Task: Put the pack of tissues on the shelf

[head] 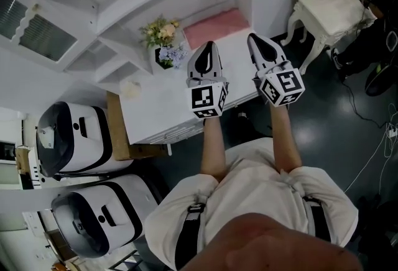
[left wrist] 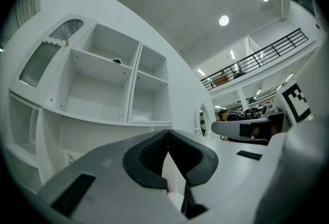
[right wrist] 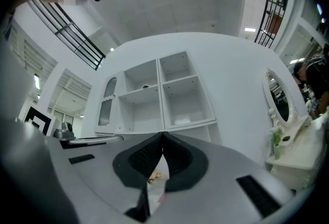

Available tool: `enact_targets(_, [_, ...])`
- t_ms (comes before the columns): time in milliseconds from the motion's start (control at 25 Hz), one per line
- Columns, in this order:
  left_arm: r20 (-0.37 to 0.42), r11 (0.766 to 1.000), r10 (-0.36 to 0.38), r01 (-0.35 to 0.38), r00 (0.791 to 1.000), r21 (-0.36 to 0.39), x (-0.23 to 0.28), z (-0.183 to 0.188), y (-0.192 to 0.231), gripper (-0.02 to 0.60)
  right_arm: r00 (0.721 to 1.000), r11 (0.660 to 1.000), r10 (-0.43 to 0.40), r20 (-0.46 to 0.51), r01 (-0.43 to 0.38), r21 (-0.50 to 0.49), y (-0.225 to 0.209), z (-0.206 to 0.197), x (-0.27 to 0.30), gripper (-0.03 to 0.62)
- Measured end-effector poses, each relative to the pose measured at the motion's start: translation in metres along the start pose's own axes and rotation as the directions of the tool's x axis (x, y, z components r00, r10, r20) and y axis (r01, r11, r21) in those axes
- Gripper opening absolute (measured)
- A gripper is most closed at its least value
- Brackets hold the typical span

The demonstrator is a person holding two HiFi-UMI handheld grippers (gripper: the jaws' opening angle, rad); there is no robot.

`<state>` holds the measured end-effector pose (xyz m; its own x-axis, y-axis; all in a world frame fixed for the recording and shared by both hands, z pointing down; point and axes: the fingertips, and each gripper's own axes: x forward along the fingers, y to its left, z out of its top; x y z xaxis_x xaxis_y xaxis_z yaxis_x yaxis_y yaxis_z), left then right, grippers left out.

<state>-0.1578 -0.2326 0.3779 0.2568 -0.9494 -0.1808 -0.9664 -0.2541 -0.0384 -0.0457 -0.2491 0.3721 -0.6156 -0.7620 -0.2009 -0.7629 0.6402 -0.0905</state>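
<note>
Fingers [left wrist: 151, 153] of the left gripper [left wrist: 168, 138] are pressed together with nothing between them, and the right gripper [right wrist: 163, 138] is the same: pads meeting along one seam, empty. Both are held side by side, raised in front of the person and aimed up at the shelf [right wrist: 162, 89], above the front part of the bench [head: 161, 114] and touching nothing. That reads as a neutral carry rather than a reach, since neither tip is lowered toward anything. A pale, soft-looking pack [right wrist: 180, 120] lies on the floor of the shelf's lower right compartment, well inside its walls. It is probably the tissues, though it is too small to be sure. If so, it already sits where the task wants it, which would explain two shut, empty grippers hanging clear of the furniture. The other compartments look bare, apart from a small dark speck at the back of one upper one. On the bench, flowers [head: 163, 36] stand near the back, just beside a pink pad [head: 214, 26] that lies flat against the rear. A small cream thing [head: 130, 87] sits well apart at the left end. The pink pad could be a wrapped pack too. In that case nothing has been picked up yet, and the fingers would have to spread before coming down on it.
</note>
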Motion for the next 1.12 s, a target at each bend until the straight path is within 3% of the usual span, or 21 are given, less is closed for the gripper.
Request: enact_targets(1120, [0.000, 1.000, 0.001, -0.001, 1.000, -0.005, -0.002, -0.001, -0.007, 0.011, 1.000, 1.000, 0.017, -0.013, -0.016, 0.026, 0.001, -0.008, -0.010, 0.069])
